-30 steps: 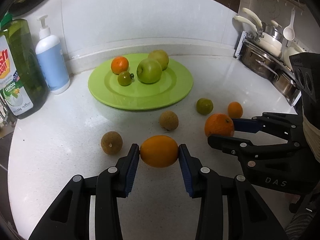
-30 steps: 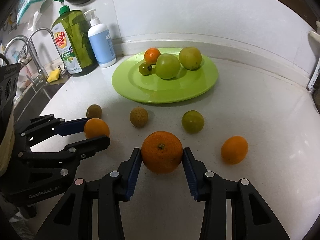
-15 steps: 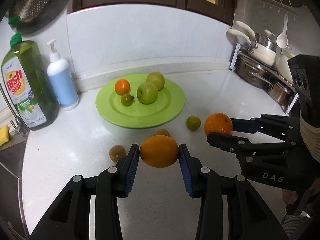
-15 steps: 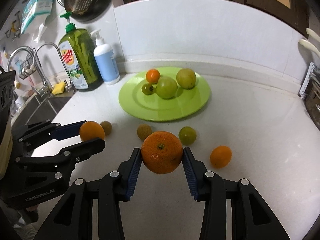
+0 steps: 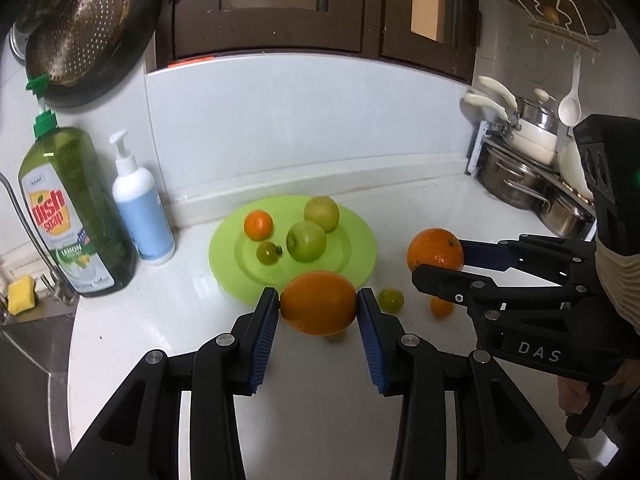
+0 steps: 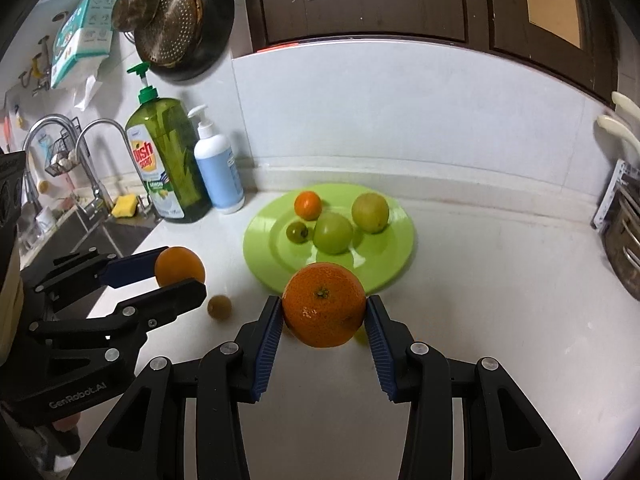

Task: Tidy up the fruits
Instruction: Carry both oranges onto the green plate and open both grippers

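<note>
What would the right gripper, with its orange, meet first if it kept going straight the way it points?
Probably the green plate: its near rim lies just beyond the orange held in the right gripper, though depth is uncertain.

White countertop (image 5: 132, 344), pale backsplash (image 5: 300, 128), dark wooden cabinets (image 5: 280, 4), sink faucet (image 6: 94, 148), hanging colander (image 5: 76, 36)

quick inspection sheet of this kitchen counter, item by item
surface: white counter, no spills seen
job's things: green plate holds four fruits; small green fruit and small orange fruit loose on counter
clutter: dish soap bottle, pump bottle, sponge
grippers: left gripper holds smooth orange; right gripper holds dimpled orange; both off the counter
cables: nothing seen
surroundings: pots at right, colander hanging, sink at left
</note>
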### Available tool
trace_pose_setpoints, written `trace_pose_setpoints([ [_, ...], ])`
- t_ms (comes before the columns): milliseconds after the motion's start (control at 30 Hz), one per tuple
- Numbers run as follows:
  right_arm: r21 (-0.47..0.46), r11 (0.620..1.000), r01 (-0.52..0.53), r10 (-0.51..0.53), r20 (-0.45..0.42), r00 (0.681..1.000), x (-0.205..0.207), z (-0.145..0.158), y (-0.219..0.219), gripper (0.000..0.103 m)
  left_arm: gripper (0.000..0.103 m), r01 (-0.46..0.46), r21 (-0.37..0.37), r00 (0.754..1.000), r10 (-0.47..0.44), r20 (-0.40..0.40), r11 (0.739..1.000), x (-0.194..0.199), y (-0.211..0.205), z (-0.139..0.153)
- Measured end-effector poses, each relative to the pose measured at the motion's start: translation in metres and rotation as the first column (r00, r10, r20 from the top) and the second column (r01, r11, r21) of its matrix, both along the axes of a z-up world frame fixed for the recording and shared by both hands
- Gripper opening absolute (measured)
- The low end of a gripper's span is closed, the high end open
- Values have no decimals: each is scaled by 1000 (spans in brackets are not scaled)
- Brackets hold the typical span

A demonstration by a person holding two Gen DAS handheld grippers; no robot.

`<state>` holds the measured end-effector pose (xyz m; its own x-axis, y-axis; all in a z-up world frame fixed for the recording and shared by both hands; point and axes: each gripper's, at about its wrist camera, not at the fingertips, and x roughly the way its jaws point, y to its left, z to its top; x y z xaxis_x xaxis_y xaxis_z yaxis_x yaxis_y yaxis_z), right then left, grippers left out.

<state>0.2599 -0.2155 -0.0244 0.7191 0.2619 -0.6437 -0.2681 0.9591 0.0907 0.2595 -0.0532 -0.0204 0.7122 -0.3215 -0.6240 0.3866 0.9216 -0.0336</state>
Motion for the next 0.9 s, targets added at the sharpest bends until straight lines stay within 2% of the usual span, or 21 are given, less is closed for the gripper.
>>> trace_pose_setpoints([
  [267,-34,999,5,-5,-2,1000,35,9,-6,43,40,-26,16,1000,26,13,1000,26,-10,7],
  [467,-42,999,4,-5,-26,1000,68,7,-10,43,40,-32,49,999,33,-2,998,53,-19,0],
  [667,-20,1000,5,-7,-109,994,104,-11,-10,43,40,-36,76,997,41,-64,996,84,-23,-17],
  [900,-46,999,-2,-7,-203,979,136,-41,-1,43,40,-32,116,986,50,-161,993,117,-24,-44],
])
